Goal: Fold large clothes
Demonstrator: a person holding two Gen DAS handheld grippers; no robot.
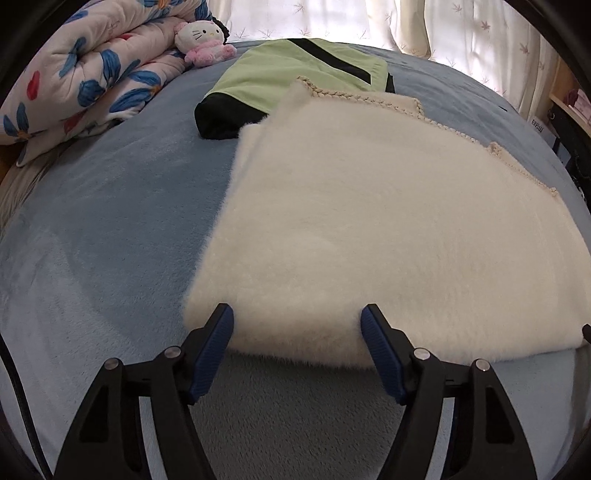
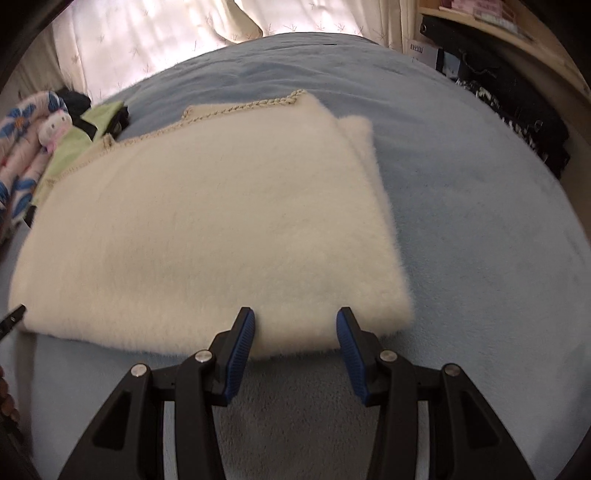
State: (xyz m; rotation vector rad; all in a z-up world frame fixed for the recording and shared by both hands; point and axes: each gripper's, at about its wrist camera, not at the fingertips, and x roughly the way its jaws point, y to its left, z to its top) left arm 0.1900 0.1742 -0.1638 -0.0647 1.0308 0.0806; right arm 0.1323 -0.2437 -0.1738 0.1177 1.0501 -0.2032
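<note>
A fluffy cream garment (image 1: 388, 221) with a braided trim lies folded flat on the blue bed cover (image 1: 110, 221). It also shows in the right wrist view (image 2: 207, 229). My left gripper (image 1: 297, 325) is open, its blue pads at the garment's near left edge, holding nothing. My right gripper (image 2: 295, 325) is open at the garment's near right corner, its pads either side of the folded edge, not closed on it.
A folded green and black garment (image 1: 295, 74) lies beyond the cream one. A flowered quilt (image 1: 85, 70) and a Hello Kitty plush (image 1: 203, 40) sit at the far left. Curtains (image 1: 406, 22) hang behind the bed. Shelves and dark items (image 2: 517, 103) stand at the right.
</note>
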